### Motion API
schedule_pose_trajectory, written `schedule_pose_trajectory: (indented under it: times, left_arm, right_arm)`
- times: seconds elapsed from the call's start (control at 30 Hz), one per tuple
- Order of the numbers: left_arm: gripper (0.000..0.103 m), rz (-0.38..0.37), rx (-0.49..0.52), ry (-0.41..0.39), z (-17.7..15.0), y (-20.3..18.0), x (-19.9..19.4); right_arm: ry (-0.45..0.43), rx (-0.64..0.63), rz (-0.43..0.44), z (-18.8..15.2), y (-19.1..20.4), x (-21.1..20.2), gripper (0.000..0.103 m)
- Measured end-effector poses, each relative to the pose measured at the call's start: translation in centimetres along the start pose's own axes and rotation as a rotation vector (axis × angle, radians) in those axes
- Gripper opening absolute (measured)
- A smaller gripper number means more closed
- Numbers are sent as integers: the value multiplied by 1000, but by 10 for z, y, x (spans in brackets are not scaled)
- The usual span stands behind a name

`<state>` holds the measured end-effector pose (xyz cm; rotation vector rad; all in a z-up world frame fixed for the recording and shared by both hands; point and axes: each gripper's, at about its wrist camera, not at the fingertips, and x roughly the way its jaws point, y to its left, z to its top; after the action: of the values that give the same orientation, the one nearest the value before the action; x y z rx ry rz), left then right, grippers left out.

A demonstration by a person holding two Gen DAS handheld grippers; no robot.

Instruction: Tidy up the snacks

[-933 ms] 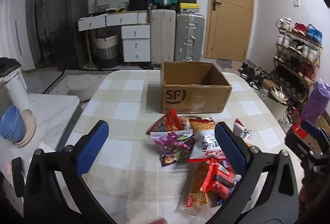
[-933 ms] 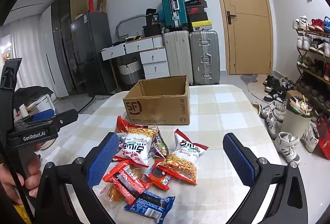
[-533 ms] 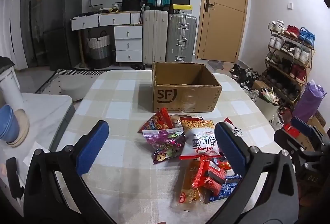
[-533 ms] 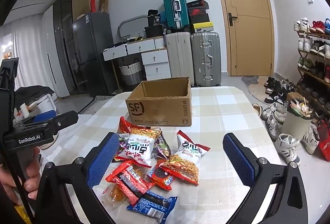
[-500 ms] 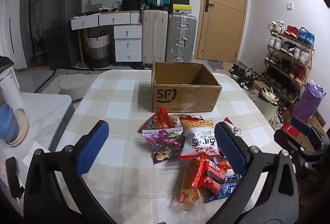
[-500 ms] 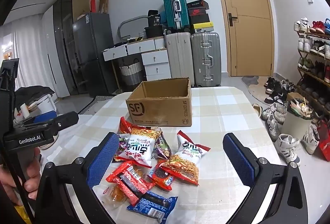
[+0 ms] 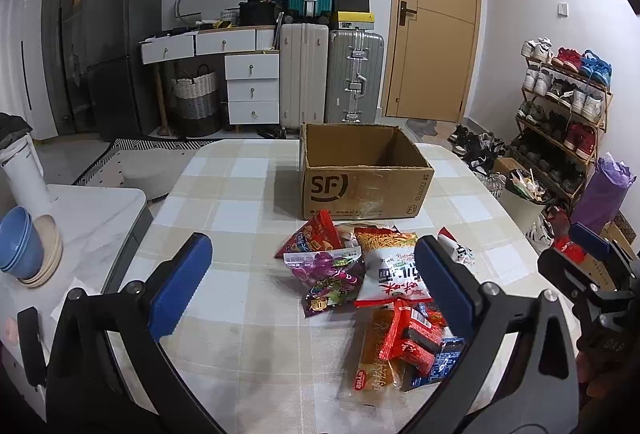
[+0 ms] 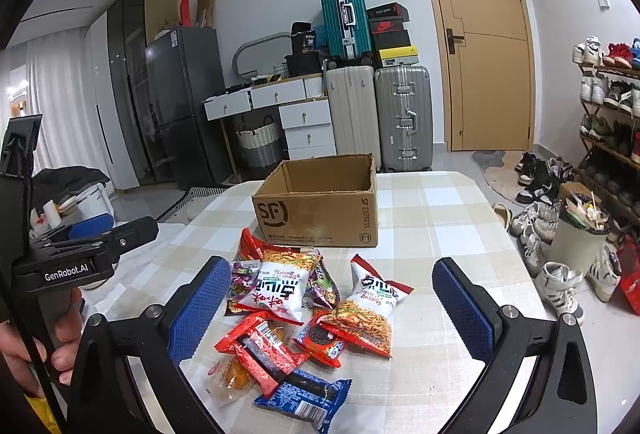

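Observation:
An open cardboard box (image 7: 366,174) (image 8: 320,202) marked SF stands on the checked table (image 7: 240,202), empty as far as its inside shows. In front of it lies a pile of snack packets: a purple bag (image 7: 328,274), white noodle bags (image 7: 394,270) (image 8: 370,304), red bars (image 8: 258,350) and a blue packet (image 8: 306,396). My left gripper (image 7: 310,282) is open above the table, its fingers astride the pile's left part. My right gripper (image 8: 332,310) is open too, hovering over the pile with nothing held.
Blue bowls (image 7: 18,246) and a white jug (image 7: 24,170) sit on a marble side table at the left. Suitcases (image 7: 332,74), a white drawer unit (image 7: 252,86) and a door (image 7: 432,22) line the back wall. A shoe rack (image 7: 564,106) stands to the right, shoes on the floor.
Both grippers have shifted only slightly; the left view has drifted a little, so the box and pile sit a bit further left. Both stay open.

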<state>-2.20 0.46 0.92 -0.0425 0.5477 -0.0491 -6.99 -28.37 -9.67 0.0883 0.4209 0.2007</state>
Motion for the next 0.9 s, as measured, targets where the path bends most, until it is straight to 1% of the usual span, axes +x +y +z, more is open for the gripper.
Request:
schedule_pose_trajectory:
  times: [0.33, 0.9]
  left_arm:
    - [101, -13, 1, -2, 2, 1, -3]
    - [101, -6, 2, -1, 1, 0, -5]
  right_arm:
    - [0, 2, -1, 0, 1, 0, 103]
    - [6, 8, 3, -3, 2, -1, 103]
